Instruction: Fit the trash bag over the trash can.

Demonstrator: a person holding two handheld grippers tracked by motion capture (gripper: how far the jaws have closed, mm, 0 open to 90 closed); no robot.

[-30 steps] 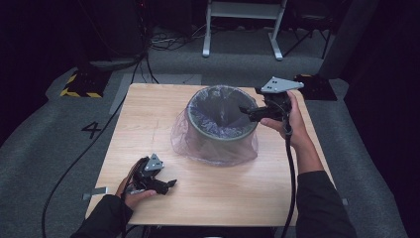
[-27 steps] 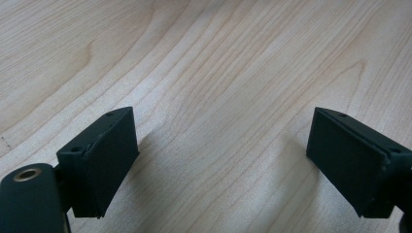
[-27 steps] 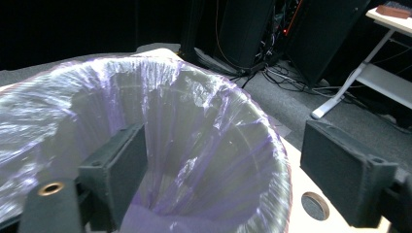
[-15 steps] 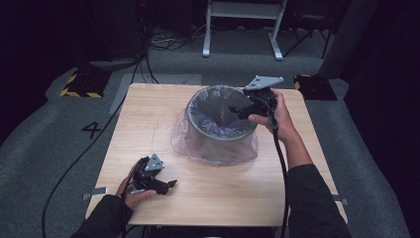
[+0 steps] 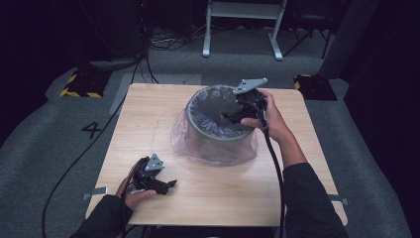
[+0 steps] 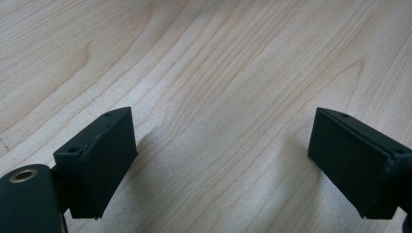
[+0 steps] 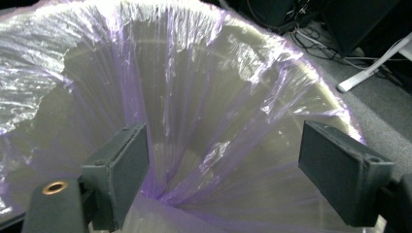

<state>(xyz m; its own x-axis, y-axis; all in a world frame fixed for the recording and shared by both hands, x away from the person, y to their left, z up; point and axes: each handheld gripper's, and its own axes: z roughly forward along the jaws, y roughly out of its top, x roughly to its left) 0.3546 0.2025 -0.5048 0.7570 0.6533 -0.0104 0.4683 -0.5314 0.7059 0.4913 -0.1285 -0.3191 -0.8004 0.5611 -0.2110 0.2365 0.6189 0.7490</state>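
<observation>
Setting: you are working at a wooden counter [image 5: 148, 129] in a dark room, with grey carpet, cables and a white metal stand [image 5: 242, 25] lying beyond its far edge.

Thing in hand: a round bin [image 5: 218, 130] is standing upright right of the counter's centre, lined with a thin purple-tinted plastic bag [image 5: 213, 148]; the bag is folding over the rim and draping loosely down the outside to the counter.

Right gripper [image 5: 236, 115]: you are holding it over the bin's right-hand rim, aiming left and down into the mouth. Its jaws are standing wide apart and gripping nothing.

Left gripper [image 5: 166, 186]: you are resting it on the counter near the front left corner, well apart from the bin. Its jaws are also standing wide apart with nothing between them.

Deciding relation: the liner is lying straight ahead of and below the right jaws, so the right hand is much the nearer. A gathered pleat of film is running lengthwise down the bin's inner wall towards the bottom.

Right gripper view: it is showing that pleat [image 7: 167, 145] sitting just beside one finger [image 7: 119, 167] instead of midway in the gap, and the bin's far rim [image 7: 311, 73] beyond. The high view is not resolving such folds.

Left gripper view: it is showing bare wood grain [image 6: 218, 87] between the fingers [image 6: 99, 160].

High view: it is giving you what neither gripper view does, namely both hands and the bin's place on the counter.
</observation>
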